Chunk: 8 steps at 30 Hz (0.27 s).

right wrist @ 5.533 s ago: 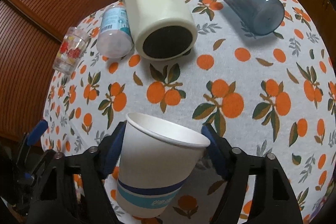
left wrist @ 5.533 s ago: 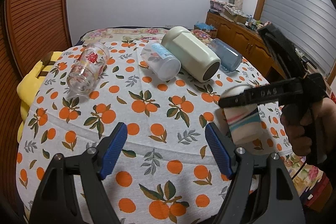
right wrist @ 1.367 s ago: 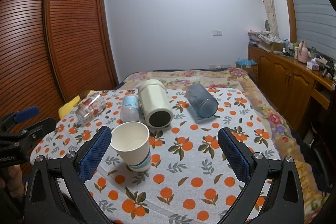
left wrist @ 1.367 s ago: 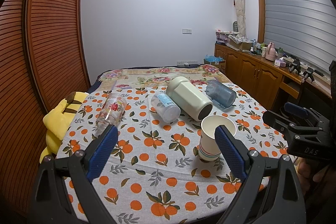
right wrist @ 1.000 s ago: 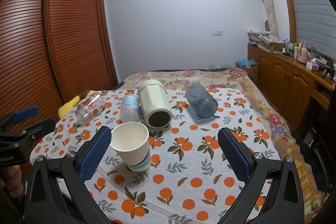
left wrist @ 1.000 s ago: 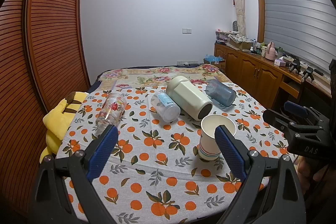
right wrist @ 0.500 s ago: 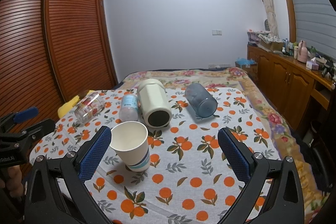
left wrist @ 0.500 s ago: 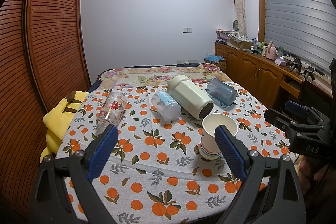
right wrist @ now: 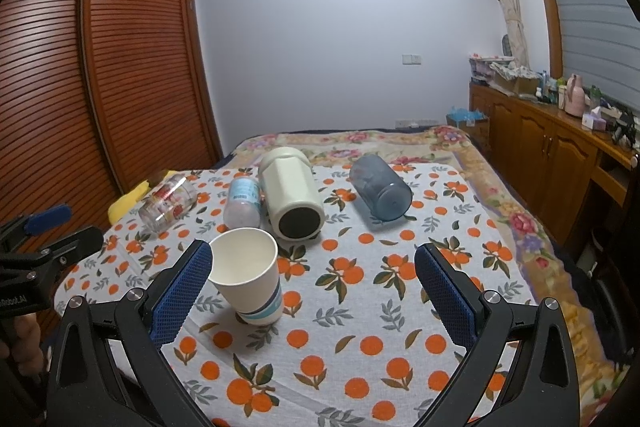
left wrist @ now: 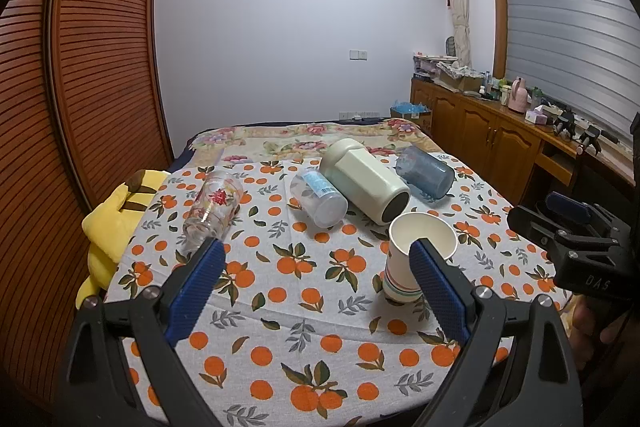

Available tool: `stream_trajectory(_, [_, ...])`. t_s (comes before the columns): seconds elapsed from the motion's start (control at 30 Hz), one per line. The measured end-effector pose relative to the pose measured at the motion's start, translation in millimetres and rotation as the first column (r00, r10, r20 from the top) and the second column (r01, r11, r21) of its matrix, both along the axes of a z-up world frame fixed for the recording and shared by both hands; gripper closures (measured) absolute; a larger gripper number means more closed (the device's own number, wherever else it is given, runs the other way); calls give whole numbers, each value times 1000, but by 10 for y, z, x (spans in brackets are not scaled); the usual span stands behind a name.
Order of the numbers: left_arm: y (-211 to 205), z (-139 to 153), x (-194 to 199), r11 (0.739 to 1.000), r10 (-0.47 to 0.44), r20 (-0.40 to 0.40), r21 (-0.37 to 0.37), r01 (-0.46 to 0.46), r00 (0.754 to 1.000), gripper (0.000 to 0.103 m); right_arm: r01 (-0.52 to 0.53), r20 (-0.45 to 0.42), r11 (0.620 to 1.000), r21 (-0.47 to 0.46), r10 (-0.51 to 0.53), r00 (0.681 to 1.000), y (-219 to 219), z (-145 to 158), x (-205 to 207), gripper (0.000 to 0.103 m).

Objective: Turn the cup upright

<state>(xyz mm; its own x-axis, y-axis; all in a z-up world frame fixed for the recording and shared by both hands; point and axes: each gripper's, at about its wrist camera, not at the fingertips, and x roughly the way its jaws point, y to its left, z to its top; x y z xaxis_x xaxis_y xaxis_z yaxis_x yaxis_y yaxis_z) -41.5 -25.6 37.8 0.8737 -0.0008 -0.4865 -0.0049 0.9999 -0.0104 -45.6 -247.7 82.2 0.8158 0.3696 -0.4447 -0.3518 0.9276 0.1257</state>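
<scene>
A white paper cup [left wrist: 416, 259] with a blue band stands upright on the orange-print tablecloth [left wrist: 304, 307]; it also shows in the right wrist view [right wrist: 248, 275]. My left gripper [left wrist: 316, 287] is open and empty, held back above the near table edge. My right gripper [right wrist: 312, 287] is open and empty, pulled back from the cup. The right gripper's body [left wrist: 576, 247] shows at the right of the left wrist view, and the left gripper's body [right wrist: 36, 259] at the left of the right wrist view.
Lying on their sides behind the cup are a cream jar [right wrist: 290, 195], a blue tumbler [right wrist: 380, 193], a clear plastic bottle [right wrist: 242, 203] and a printed glass [right wrist: 168, 203]. A yellow plush [left wrist: 116, 223] lies at the left edge. Wooden cabinets [right wrist: 560, 163] line the right wall.
Since 5.5 s ago the right gripper let go of the paper cup, which now stands upright, and both grippers drew back. In the last second, almost nothing moved.
</scene>
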Motion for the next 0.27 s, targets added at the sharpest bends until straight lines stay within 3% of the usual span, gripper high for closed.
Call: stream_trajectory(0.27, [3, -2, 4, 1000, 0, 0, -1, 0, 1000, 9, 5, -3, 1000, 1, -5, 1000, -47, -26, -4, 0])
